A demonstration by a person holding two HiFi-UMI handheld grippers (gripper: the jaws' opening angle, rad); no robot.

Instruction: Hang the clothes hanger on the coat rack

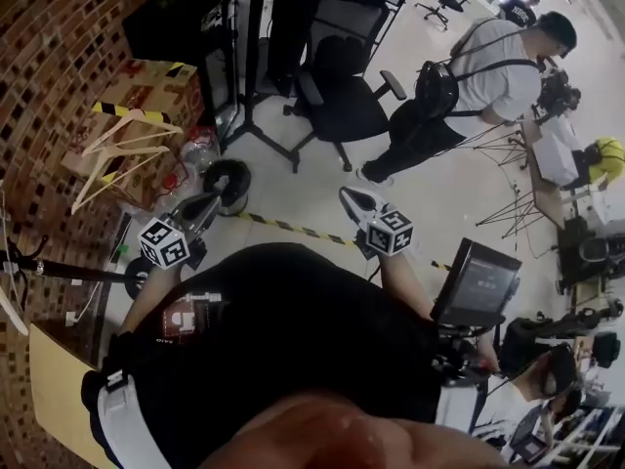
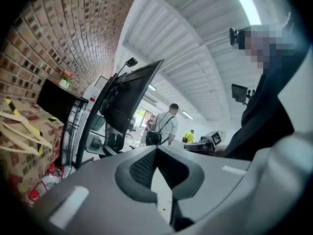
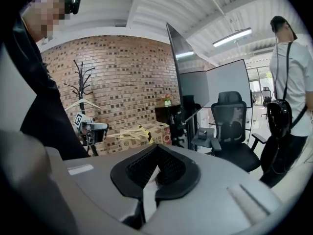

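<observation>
Several pale wooden hangers lie on top of a cardboard box by the brick wall; in the left gripper view the hangers show at the far left. The black coat rack stands against the wall with one white hanger on it; in the head view the coat rack's pole runs along the left edge. My left gripper is shut and holds nothing. My right gripper is also shut and bare. Both are held level in front of me, apart from the hangers.
A black office chair stands ahead on the floor, and a person with a black backpack is beyond it at the right. Yellow-black tape crosses the floor. A monitor is at my right. A dark cabinet stands behind the box.
</observation>
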